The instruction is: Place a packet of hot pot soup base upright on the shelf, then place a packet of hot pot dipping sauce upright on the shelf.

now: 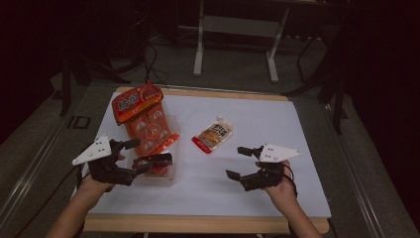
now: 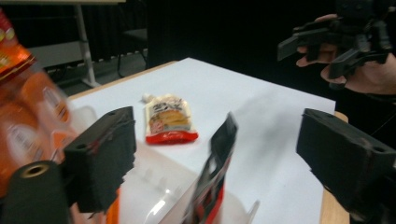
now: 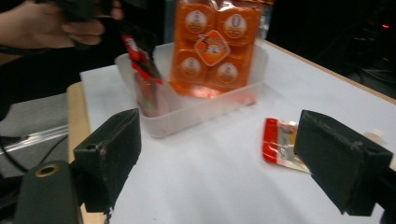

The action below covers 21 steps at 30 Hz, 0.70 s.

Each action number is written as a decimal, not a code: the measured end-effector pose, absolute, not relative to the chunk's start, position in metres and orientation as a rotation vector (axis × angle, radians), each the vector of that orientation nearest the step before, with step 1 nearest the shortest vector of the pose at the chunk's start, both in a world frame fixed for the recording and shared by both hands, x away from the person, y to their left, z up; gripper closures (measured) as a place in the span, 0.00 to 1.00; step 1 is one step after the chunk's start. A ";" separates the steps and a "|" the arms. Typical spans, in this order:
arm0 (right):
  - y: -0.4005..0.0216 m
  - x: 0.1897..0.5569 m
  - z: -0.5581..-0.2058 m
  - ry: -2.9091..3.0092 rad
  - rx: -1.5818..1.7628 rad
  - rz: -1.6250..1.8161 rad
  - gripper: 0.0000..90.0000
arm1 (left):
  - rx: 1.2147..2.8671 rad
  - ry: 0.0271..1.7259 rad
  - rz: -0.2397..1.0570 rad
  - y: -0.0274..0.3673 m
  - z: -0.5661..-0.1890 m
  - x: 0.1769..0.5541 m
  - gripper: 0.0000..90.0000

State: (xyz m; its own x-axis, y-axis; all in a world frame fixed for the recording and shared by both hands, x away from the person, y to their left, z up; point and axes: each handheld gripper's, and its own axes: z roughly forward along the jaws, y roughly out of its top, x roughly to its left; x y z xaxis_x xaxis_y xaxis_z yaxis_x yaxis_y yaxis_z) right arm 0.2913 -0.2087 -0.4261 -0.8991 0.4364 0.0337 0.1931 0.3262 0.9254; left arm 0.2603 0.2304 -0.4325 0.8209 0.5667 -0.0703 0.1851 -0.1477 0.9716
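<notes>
Between open left tongs, blurred dark packet (label unreadable).

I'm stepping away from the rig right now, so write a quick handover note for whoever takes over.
Left gripper: jaws open above the clear tub; a dark-and-red packet stands between them, not pressed.
Right gripper: jaws open, nothing in them, over bare table.
In the tub: the orange multipack, leaning against the far wall, and the dark-and-red packet at the near end.
Left, it seems: the white-and-red pouch lies flat on the white table, outside the tub.
</notes>
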 end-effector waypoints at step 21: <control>-0.206 0.310 -0.419 2.307 0.664 1.511 0.16 | 1.786 0.430 0.358 0.156 -0.429 0.221 0.02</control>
